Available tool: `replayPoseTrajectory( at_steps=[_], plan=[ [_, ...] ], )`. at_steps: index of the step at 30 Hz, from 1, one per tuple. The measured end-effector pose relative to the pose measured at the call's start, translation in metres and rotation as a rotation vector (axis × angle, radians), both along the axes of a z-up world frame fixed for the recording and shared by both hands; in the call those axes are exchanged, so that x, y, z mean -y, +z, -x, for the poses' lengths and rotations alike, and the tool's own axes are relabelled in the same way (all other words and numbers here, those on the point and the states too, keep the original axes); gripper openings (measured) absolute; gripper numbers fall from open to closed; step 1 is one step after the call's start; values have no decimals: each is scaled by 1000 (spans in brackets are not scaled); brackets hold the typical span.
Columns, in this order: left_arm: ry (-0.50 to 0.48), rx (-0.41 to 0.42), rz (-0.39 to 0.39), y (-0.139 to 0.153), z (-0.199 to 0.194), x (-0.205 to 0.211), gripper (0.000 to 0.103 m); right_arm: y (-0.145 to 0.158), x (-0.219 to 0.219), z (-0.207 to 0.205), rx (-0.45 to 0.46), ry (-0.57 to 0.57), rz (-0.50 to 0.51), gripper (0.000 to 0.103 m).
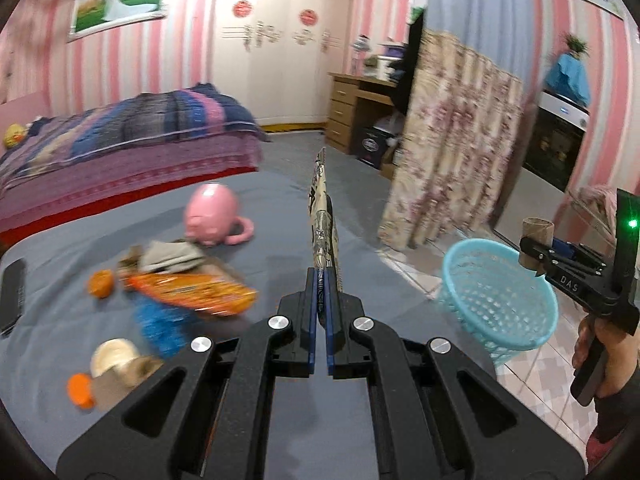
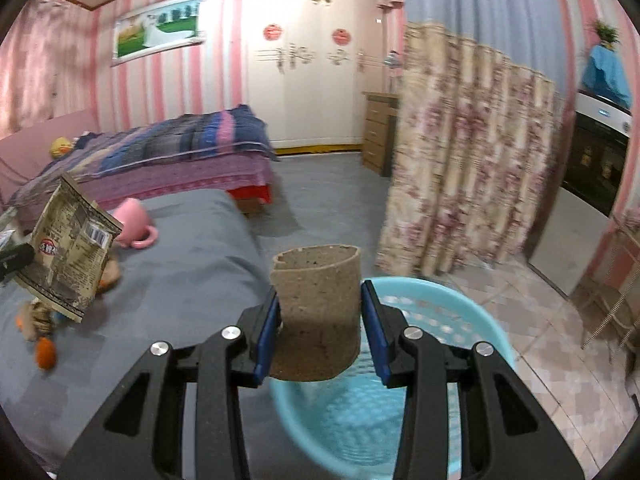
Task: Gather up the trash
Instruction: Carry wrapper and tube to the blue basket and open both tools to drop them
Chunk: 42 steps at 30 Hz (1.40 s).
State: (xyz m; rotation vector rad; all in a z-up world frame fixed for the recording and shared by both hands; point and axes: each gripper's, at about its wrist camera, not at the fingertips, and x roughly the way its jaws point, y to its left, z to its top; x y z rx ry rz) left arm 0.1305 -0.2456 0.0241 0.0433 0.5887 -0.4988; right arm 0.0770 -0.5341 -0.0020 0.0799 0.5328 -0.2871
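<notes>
My left gripper (image 1: 320, 292) is shut on a flat printed wrapper (image 1: 322, 220), held edge-on above the grey bed; the wrapper also shows in the right wrist view (image 2: 70, 256). My right gripper (image 2: 320, 312) is shut on a brown cardboard tube (image 2: 318, 312), held right above the light blue basket (image 2: 460, 320). In the left wrist view the right gripper (image 1: 538, 262) holds the tube (image 1: 536, 230) over the basket (image 1: 500, 300). More trash lies on the bed: an orange snack bag (image 1: 192, 292), a blue wrapper (image 1: 160, 326), an orange cap (image 1: 80, 390).
A pink pig-shaped mug (image 1: 214, 214) lies on the grey bed (image 1: 260, 208). A black remote (image 1: 12, 296) sits at the left edge. A floral curtain (image 1: 452, 140) hangs behind the basket. Tiled floor (image 2: 560, 340) lies to the right. A second bed (image 1: 120, 148) stands behind.
</notes>
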Motion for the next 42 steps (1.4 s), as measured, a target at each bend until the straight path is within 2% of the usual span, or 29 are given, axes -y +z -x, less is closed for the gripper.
replayPoseTrajectory(
  at_steps=[5, 12, 20, 29, 31, 32, 33, 35, 39, 42],
  plan=[
    [-87, -10, -14, -10, -7, 54, 2, -11, 42, 11, -8, -84, -16, 39],
    [-214, -19, -46, -27, -4, 134, 2, -30, 77, 21, -23, -159, -34, 39],
    [-311, -26, -36, -36, 9, 190, 2, -46, 102, 36, -32, -205, -49, 39],
    [-328, -41, -73, -54, 0, 229, 3, -49, 109, 38, -31, -227, -44, 39],
    [-332, -44, -86, -56, -3, 233, 23, -50, 111, 39, -29, -230, -50, 39],
    [-318, -37, -93, -56, -4, 232, 47, -51, 111, 39, -28, -231, -52, 39],
    [-291, -14, -95, -54, -5, 228, 64, -52, 112, 38, -27, -232, -53, 39],
    [-260, 17, -94, -53, -5, 220, 74, -54, 111, 37, -28, -230, -55, 40],
    [-200, 37, -101, -49, -12, 201, 87, -59, 108, 32, -28, -226, -60, 40],
    [-163, 38, -80, -44, -16, 185, 92, -64, 102, 25, -20, -220, -65, 40]
  ],
)
